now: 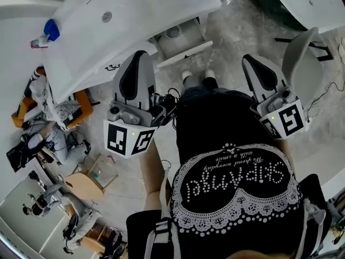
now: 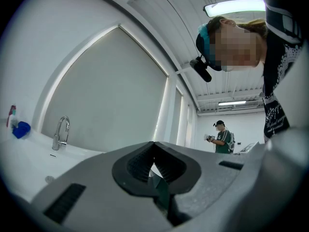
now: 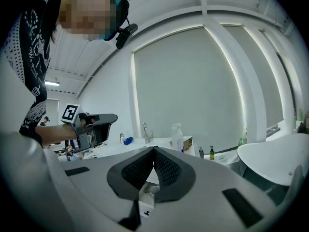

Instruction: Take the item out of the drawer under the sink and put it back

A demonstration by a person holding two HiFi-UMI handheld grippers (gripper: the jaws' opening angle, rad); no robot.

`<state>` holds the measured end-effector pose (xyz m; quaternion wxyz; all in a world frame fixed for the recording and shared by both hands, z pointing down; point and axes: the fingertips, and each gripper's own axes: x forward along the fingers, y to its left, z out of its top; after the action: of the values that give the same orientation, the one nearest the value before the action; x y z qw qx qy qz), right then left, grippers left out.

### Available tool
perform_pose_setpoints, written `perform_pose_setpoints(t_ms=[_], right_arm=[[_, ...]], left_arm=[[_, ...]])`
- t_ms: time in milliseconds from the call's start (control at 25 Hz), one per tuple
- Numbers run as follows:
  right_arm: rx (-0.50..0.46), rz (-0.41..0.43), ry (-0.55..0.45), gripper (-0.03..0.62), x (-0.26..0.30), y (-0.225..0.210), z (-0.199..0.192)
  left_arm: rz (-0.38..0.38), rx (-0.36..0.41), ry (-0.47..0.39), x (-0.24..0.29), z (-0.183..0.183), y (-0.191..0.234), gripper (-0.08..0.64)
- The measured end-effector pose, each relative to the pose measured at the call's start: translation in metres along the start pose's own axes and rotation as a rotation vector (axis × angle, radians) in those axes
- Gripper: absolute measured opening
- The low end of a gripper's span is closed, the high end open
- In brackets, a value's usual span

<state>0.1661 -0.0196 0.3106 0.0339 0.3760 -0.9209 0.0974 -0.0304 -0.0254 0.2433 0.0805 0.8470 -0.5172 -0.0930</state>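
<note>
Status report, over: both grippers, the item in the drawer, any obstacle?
Left gripper shut, empty. Right gripper shut, empty. Round item lies in open drawer, untouched. No obstacle seen.

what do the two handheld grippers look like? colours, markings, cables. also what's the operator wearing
Left gripper and right gripper: light grey moulded shells with black ribbed pads lining the jaws. Each carries a white cube with black square markers at the rear. Black cables trail from the left one. The person wears a black top with white lettering and lace-style print.
</note>
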Motion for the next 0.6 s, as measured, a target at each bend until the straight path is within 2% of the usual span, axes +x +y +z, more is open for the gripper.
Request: perform_pose_setpoints(t_ms=[200,600], right_arm=[[0.001,0.001,0.002,0.018,0.0023,-0.0002,0.0003],[-0.022,0.021,-0.011,0.018,0.0061,0.0025,0.0036]], left_arm=[[0.014,0.024,0.026,-0.0016,-0.0052,-0.0005,0.004],[0.028,0.021,0.018,-0.0031,-0.0055,0.0005,0.003]])
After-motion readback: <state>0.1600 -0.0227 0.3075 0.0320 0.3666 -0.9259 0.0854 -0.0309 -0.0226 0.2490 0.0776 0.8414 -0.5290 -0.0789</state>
